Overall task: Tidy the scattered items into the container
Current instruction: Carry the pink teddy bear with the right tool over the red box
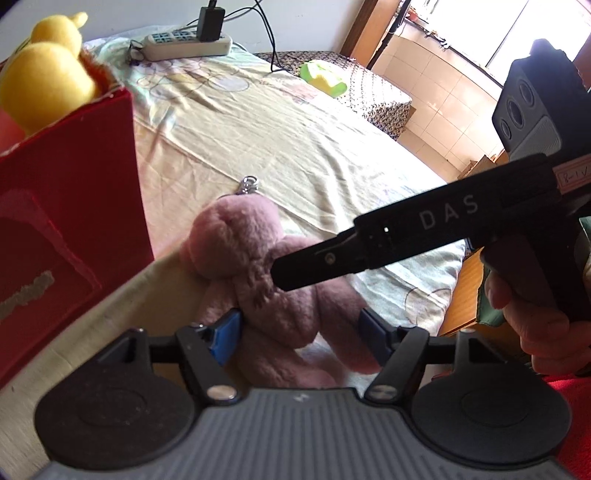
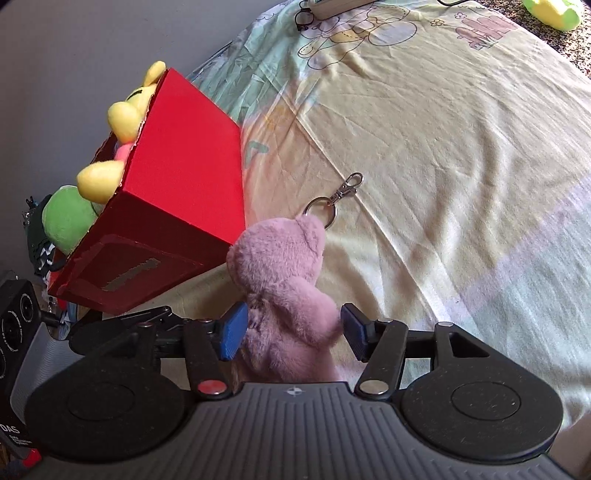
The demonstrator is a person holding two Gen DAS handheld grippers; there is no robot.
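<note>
Pink plush bear (image 2: 284, 295), fluffy, lying on the bed sheet (image 2: 424, 166) just beside the lower corner of the red box (image 2: 177, 206). Key ring and metal clasp (image 2: 338, 197) fixed at the bear's head, stretched out flat on the sheet.

Right gripper (image 2: 291, 332) down around the bear's body, blue pads (image 2: 232, 332) on either side, the jaws apart; left pad touching the fur, right pad just beside it, whether pressing cannot be told. Seen from the left wrist view as a black finger lying across the bear (image 1: 258, 280) at the neck.

Left gripper (image 1: 299, 336) close in on the same toy from the other angle, jaws apart as well, one blue pad (image 1: 225, 339) against the plush, the other just clear of it.

Red box tilted, open mouth facing away to the left, already holding a yellow plush (image 2: 127, 110) and a green plush (image 2: 68, 218) poking out over its rim.

Further up the bed: power strip (image 1: 184, 44) with a black charger (image 1: 211, 24) plugged in, glasses (image 1: 136, 50) next to it, and a green-yellow soft toy (image 1: 323, 77) well apart near the far edge.
</note>
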